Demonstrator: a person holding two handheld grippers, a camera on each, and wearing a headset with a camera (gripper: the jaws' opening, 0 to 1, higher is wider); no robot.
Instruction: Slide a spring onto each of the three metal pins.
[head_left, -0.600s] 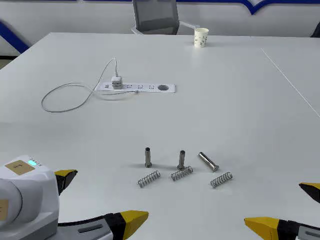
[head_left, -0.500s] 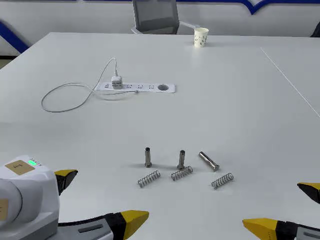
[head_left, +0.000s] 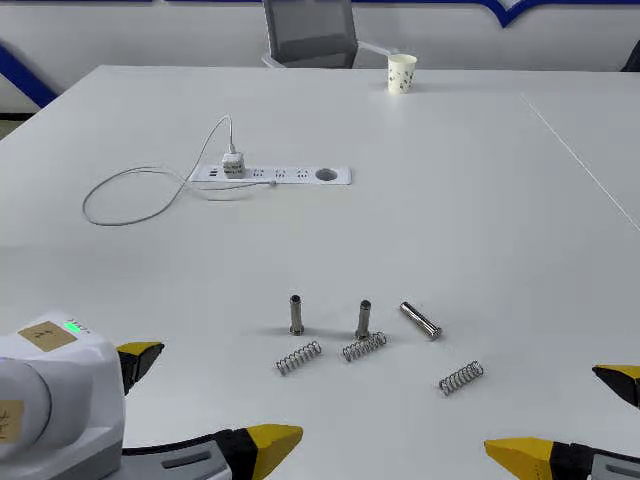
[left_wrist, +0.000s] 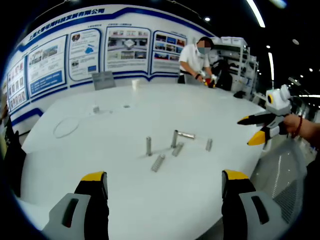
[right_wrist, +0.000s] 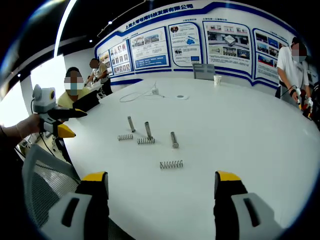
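Big white bench takes up most of the head view, with a grey chair parked at its far edge. Down at the near edge are the left tongs and the right tongs. Both are yellow-tipped and spread wide with nothing in them, one off to each side of the parts and well apart from them. Further back on the left there's a white power strip lying flat, with a charger plugged in and a white cable looping off to the left. A paper cup stands near the far edge, just right of the chair. Now the small stuff, all in a loose row in front of the person. The left pin and the middle pin stand upright, and the third pin lies on its side just right of them, angled. No spring is on a pin yet. The left spring lies just in front of the left pin. The middle spring sits right at the foot of the middle pin, can't tell if it's touching. The third spring lies off to the right, apart from the lying pin.
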